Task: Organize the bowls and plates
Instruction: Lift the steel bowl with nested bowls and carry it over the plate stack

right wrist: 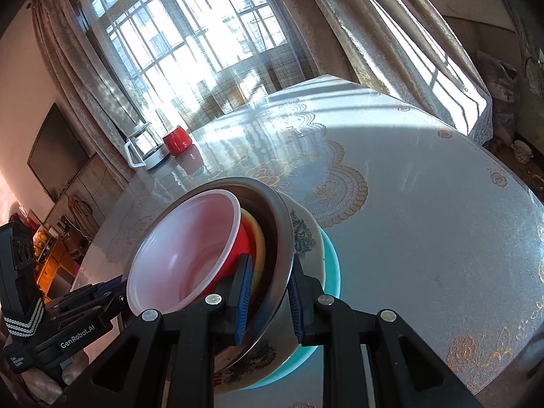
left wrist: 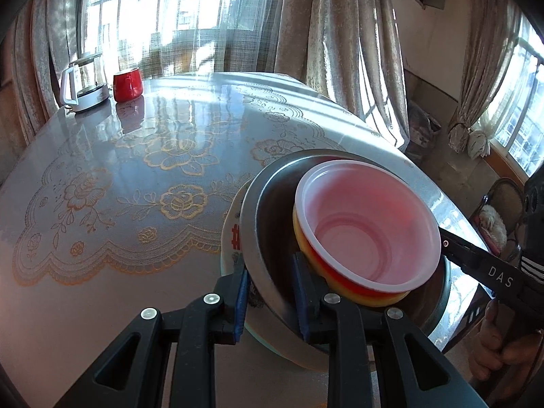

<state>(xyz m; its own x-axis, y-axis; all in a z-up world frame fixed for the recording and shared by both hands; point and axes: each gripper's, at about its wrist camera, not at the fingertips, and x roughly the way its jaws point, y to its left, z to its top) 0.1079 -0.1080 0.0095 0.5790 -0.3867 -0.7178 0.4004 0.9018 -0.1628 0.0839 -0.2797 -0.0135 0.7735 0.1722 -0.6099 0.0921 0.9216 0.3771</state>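
Note:
A nested stack sits near the table's edge. A red bowl (left wrist: 367, 231) (right wrist: 183, 248) with a white inside rests in a yellow bowl (left wrist: 374, 301) (right wrist: 260, 244). Both lie inside a steel bowl (left wrist: 272, 204) (right wrist: 278, 217). Under them are a white patterned plate (left wrist: 231, 238) (right wrist: 306, 234) and a teal plate (right wrist: 333, 265). My left gripper (left wrist: 272, 295) (right wrist: 115, 287) is shut on the steel bowl's near rim, one pad inside and one outside. My right gripper (right wrist: 270, 299) (left wrist: 445, 241) clamps the same rim on the opposite side.
A lace-patterned cloth under a glossy cover tops the table (left wrist: 136, 272) (right wrist: 425, 221). A glass pot with a white handle (left wrist: 85, 81) (right wrist: 146, 149) and a red mug (left wrist: 127, 85) (right wrist: 176, 141) stand at the far corner. A chair (left wrist: 503, 204) stands beside the table.

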